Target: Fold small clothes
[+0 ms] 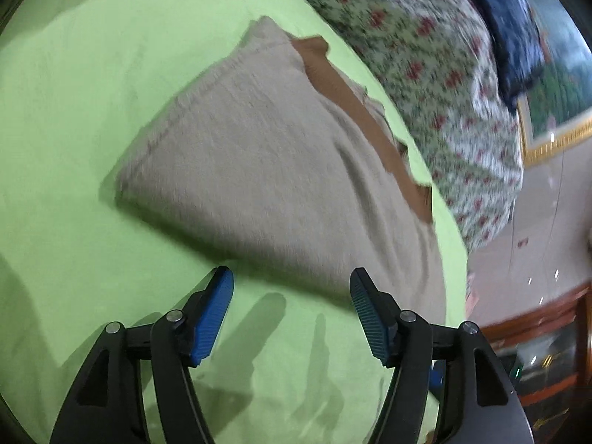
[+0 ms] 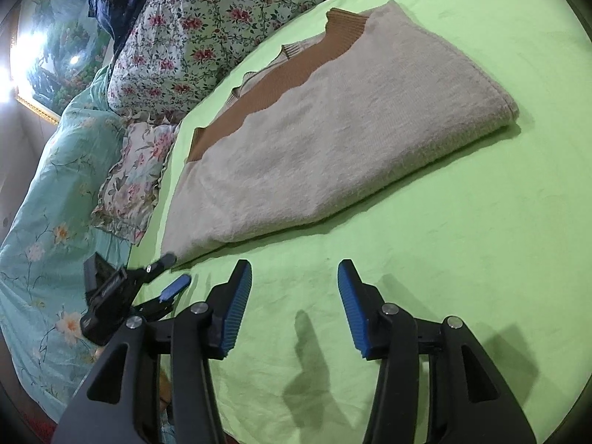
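A beige knit garment (image 1: 266,170) with a brown ribbed band (image 1: 355,111) lies folded over on the green sheet (image 1: 74,148). My left gripper (image 1: 290,277) stands open just short of the garment's near edge, nothing between its blue pads (image 1: 216,314). In the right wrist view the same garment (image 2: 333,140) lies ahead with its brown band (image 2: 281,85) on the far side. My right gripper (image 2: 294,270) hangs open over bare sheet (image 2: 481,259), a little back from the garment. The left gripper (image 2: 174,272) shows at the left, open by the garment's near corner.
A floral quilt (image 2: 207,22) and a frilled floral pillow (image 2: 137,177) lie beyond the garment. A teal flowered cover (image 2: 40,199) hangs at the bed's left side. A dark blue cloth (image 1: 510,18), a framed picture (image 1: 555,125) and wooden furniture (image 1: 536,325) stand beyond the bed.
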A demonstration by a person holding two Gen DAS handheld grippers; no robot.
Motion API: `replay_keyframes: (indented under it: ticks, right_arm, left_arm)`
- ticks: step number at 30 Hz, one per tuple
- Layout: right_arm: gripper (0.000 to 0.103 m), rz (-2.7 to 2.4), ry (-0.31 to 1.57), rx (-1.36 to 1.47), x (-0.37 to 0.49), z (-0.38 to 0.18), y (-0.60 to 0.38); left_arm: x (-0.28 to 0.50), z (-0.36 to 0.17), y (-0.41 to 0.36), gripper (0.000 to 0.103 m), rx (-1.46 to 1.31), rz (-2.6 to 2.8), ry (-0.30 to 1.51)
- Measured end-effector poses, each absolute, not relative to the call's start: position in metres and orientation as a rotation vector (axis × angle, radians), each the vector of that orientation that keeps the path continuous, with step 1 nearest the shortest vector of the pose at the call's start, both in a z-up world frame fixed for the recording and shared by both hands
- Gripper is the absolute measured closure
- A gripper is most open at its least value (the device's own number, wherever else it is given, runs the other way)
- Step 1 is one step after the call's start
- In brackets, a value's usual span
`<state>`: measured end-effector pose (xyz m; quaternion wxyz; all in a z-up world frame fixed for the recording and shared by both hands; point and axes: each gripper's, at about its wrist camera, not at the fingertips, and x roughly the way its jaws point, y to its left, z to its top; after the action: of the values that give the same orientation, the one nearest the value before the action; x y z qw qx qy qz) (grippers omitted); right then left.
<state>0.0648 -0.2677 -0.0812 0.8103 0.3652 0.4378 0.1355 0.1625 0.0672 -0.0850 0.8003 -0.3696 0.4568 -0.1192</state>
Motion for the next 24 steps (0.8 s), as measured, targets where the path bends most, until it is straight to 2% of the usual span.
replay_keyframes:
  ticks: [7,8,11,20,24]
  right_arm:
    - [0.053,0.317,0.91,0.776,0.072,-0.07,-0.265]
    - [0.053,0.317,0.908,0.776,0.073,-0.07,-0.266]
    - [0.053,0.319,0.908,0.77,0.08,-0.071,-0.267]
    - [0.053,0.309,0.862,0.751,0.105,-0.059,-0.297]
    - [0.053,0.317,0.869,0.744,0.12,-0.057,-0.308]
  left_arm:
    - [0.201,-0.087,0.078,0.037,-0.865,-0.178,0.906]
    - [0.204,-0.086,0.078,0.043,-0.857,-0.163,0.899]
    - [0.215,-0.089,0.079,0.092,-0.82,-0.138,0.908]
    - [0.205,-0.074,0.1,0.095,-0.733,-0.141,0.881]
    - [0.202,-0.036,0.067,0.096,-0.556,-0.169,0.822]
